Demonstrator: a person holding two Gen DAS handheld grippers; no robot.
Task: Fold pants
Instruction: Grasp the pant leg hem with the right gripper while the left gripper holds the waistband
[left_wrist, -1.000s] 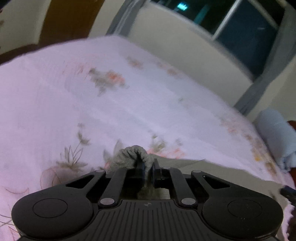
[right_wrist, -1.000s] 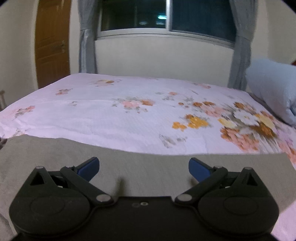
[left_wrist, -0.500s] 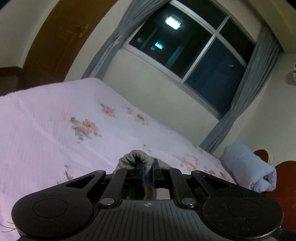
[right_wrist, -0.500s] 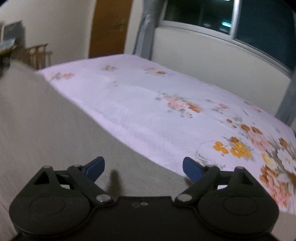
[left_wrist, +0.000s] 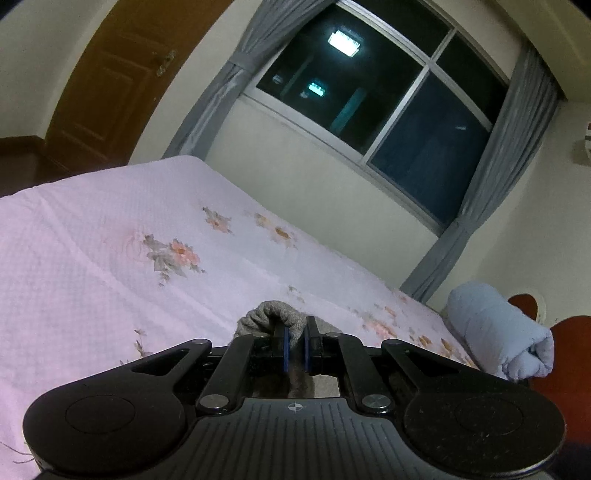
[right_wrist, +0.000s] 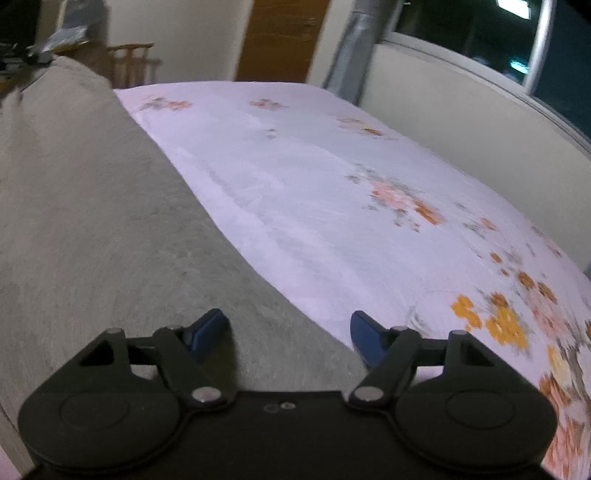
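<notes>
The grey pants (right_wrist: 96, 221) stretch from the lower middle up to the far left of the right wrist view, lifted off the pink floral bedsheet (right_wrist: 332, 177). My left gripper (left_wrist: 295, 349) is shut on a bunched fold of the pants (left_wrist: 271, 319), held above the bed. My right gripper (right_wrist: 288, 332) is open, its blue pads (right_wrist: 208, 328) apart, low over the pants' near edge with nothing between the pads.
A rolled light blue blanket (left_wrist: 495, 328) lies at the bed's right end beside a dark wooden headboard (left_wrist: 565, 354). A window with grey curtains (left_wrist: 373, 96) backs the bed. A wooden door (left_wrist: 110, 88) and a chair (right_wrist: 129, 62) stand to the left.
My left gripper has risen and tilted upward with the pants fold still in it. My right gripper has swung left and stayed open; the pants now rise steeply toward the left.
</notes>
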